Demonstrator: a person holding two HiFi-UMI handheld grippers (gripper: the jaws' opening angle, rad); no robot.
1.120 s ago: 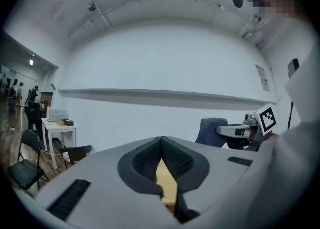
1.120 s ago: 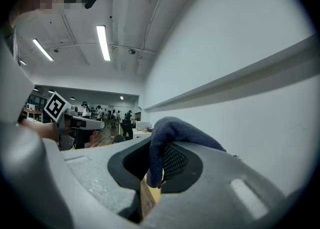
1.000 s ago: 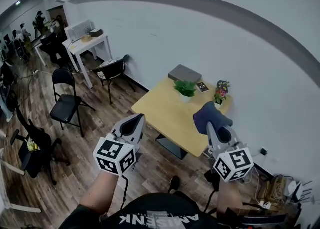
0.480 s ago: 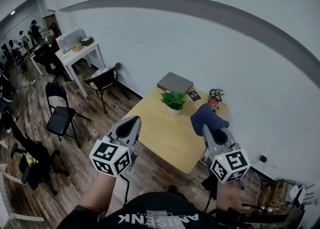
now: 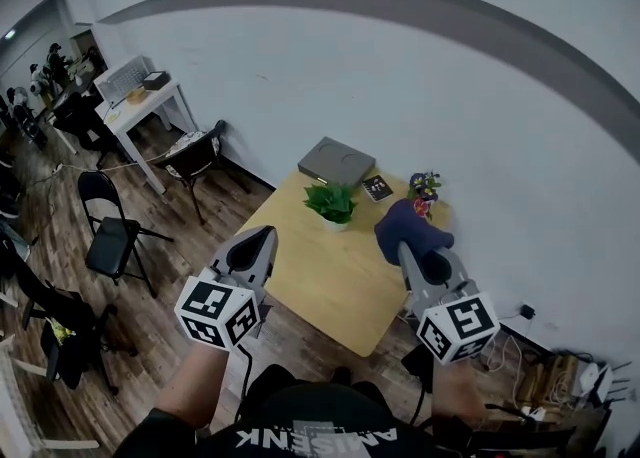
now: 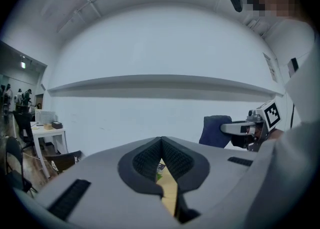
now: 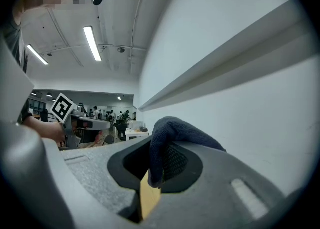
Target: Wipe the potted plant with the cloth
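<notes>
Right tongs (image 5: 404, 245) pinch a bunched dark-blue cloth (image 5: 411, 226), left tongs (image 5: 266, 237) are pressed together; ahead between them, a white pot (image 5: 336, 225) holds the leafy green plant (image 5: 329, 200).

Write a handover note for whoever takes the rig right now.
Left gripper: shut, empty, held by the left edge of the light wooden table.
Right gripper: shut on the dark blue cloth, raised over the table's right side.
Green leafy potted plant in a white pot: upright, mid-table, left of the cloth and apart from it.
Done: cloth is in the jaws.
Left: bring the cloth to the plant and wipe its leaves.
</notes>
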